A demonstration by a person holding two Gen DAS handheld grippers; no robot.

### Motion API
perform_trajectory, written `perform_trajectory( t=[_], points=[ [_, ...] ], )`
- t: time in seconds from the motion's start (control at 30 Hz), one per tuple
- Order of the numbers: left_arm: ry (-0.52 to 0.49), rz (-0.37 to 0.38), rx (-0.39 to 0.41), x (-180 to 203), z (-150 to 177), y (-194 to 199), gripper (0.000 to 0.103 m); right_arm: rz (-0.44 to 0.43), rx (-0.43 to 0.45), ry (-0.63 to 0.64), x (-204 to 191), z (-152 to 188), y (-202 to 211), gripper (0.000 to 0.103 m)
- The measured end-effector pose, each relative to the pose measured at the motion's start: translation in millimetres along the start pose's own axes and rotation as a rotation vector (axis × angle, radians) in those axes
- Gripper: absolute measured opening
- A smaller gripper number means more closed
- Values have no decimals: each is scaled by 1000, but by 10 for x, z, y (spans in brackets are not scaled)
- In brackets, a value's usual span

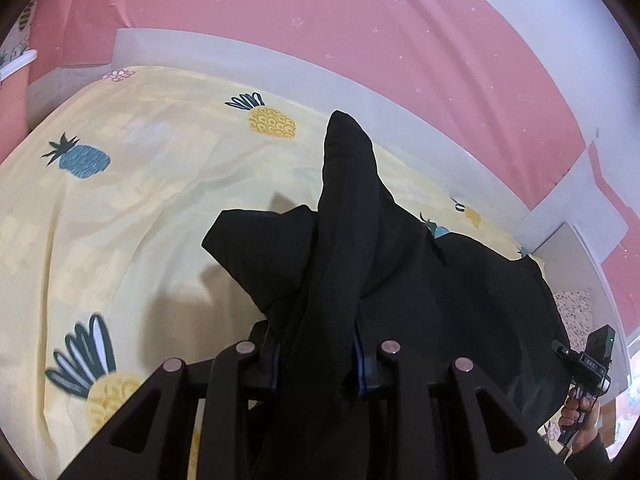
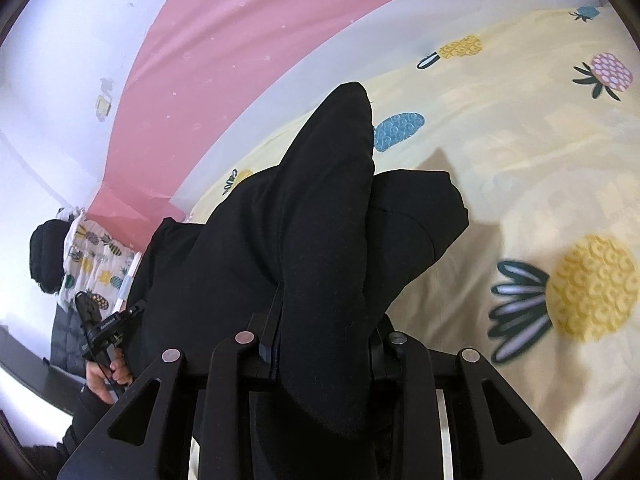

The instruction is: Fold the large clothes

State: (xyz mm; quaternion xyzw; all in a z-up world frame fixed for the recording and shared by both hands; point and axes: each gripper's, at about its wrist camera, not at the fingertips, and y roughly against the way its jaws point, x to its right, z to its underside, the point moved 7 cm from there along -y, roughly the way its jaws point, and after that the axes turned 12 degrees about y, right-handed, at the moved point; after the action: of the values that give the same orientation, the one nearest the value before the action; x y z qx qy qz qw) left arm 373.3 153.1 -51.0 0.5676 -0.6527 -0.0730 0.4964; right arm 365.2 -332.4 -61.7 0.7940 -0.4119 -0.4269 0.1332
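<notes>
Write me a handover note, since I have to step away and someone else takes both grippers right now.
Left gripper: shut on a bunch of the black garment.
Right gripper: shut on another bunch of the same garment.
The garment hangs lifted between the two, above the yellow pineapple bedsheet.
Done: both grips taken, cloth raised.
Left: no neat fold shows yet; probably lay it flat on the sheet, then fold.
</notes>
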Motion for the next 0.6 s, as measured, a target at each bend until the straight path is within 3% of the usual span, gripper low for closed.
perform_trajectory(
  t=[0.3,0.6],
  points=[
    [-14,3,-18,-81,507,282,27,-8,-28,-45,80,504,197,29],
    [31,-33,-66,-448,980,94,28,-5,-89,-135,373,929,26,31]
  ],
)
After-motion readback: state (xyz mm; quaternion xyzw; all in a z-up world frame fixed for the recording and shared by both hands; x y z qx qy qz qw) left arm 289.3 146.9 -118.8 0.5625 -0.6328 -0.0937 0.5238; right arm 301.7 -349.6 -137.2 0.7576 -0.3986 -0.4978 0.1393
